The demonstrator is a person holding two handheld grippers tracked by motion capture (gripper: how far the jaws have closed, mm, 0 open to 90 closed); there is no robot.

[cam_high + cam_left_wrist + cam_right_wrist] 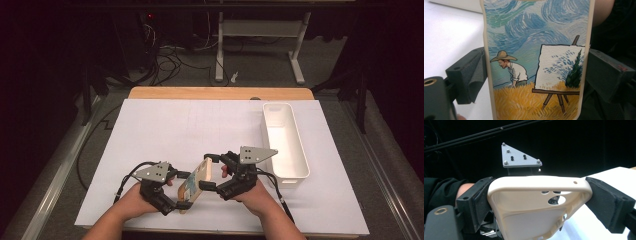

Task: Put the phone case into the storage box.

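Both forearms come in from the near edge, hands angled toward each other. The left gripper (175, 192) sits near-left, its fingers (471, 75) closed in from both sides. The right gripper (212, 172) sits just right of it, fingers (477, 202) likewise clamped inward.

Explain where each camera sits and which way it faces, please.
High view: above the person's side, facing forward and down on the table; forearms, left gripper, right gripper.
Left gripper view: between its fingers, facing the phone case, painted side.
Right gripper view: between its fingers, facing the case's cream inside.
All share the case.
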